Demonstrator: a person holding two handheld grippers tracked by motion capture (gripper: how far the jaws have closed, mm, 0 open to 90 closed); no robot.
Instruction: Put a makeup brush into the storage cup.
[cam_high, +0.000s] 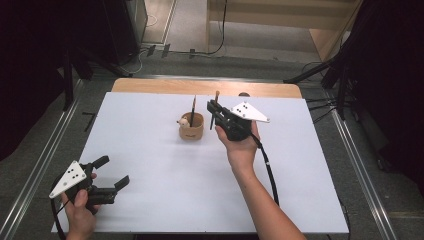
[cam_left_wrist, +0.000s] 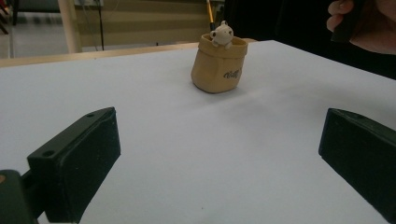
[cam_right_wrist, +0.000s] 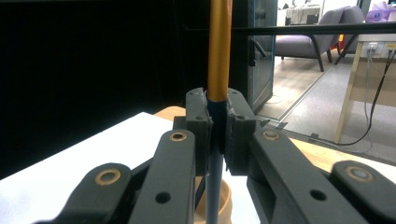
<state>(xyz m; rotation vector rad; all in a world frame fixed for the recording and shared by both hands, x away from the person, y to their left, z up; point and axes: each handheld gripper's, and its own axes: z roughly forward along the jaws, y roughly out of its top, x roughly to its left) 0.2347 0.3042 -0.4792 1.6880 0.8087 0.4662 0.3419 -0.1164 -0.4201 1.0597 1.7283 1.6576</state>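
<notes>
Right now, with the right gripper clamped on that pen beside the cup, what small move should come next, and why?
Probably ease the right gripper sideways toward the holder cup until the pen hangs over its mouth. The fingers are shut on the pen, holding it upright, but in the high view it sits just right of the cup, where another pen already stands. The left gripper rests open, far off.

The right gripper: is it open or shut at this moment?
Shut on a pen. In the right gripper view the right gripper has both jaws pressed against the pen, held upright above the tan holder.
</notes>
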